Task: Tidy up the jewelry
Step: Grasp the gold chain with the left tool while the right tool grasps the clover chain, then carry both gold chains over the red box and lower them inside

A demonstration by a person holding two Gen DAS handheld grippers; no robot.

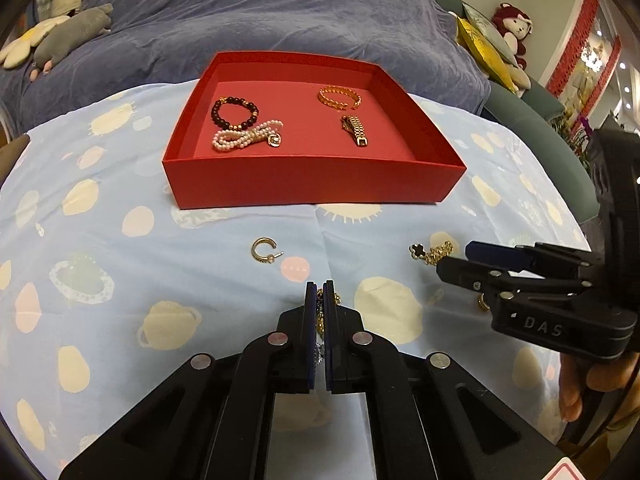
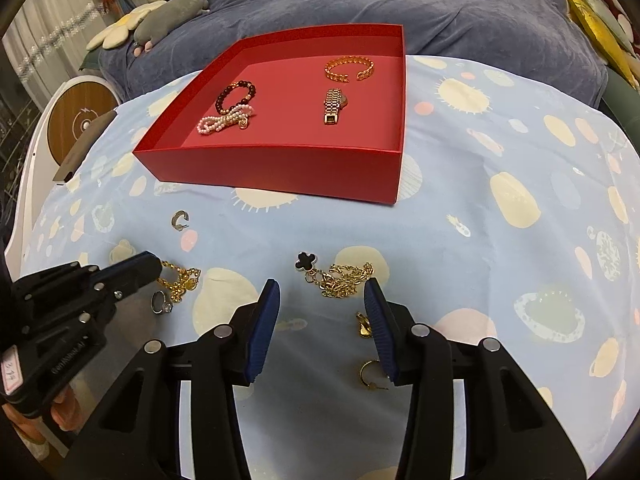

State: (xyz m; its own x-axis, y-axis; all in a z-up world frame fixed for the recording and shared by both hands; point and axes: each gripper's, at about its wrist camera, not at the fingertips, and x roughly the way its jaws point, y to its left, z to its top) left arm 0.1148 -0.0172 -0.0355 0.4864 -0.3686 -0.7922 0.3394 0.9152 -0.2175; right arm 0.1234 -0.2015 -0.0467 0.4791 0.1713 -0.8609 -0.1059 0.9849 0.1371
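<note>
Behind everything a bed under a blue-grey blanket (image 1: 280, 12) fills the background, and in front of it a worktop covered by a pale blue cloth (image 2: 500, 152) printed with planets carries a red tray (image 2: 264, 168). Already inside the tray lie a dark bead bracelet (image 1: 234, 112), a pearl strand (image 1: 248, 136), a gold cuff (image 1: 340, 96) and a small gold watch (image 1: 355, 130). The left gripper (image 1: 319, 304) is pinched fully together on a gold chain (image 2: 180, 280) that lies on the cloth, with a stone ring (image 2: 161, 303) just beside it; links of the chain show between its blue pads. The right gripper (image 2: 322, 292) stands about half open and holds nothing. Its target seems to be the clover necklace (image 2: 340, 276), a loose heap just ahead of its fingertips and slightly toward its right finger, with the black clover at the heap's left end. For the left gripper the tray lies straight ahead and well apart, so the lift calls for a forward carry over the near wall. A gold hoop earring (image 1: 263, 251) rests between the left gripper and the tray. Two more small gold pieces (image 2: 370, 354) lie under the right gripper's right finger.
</note>
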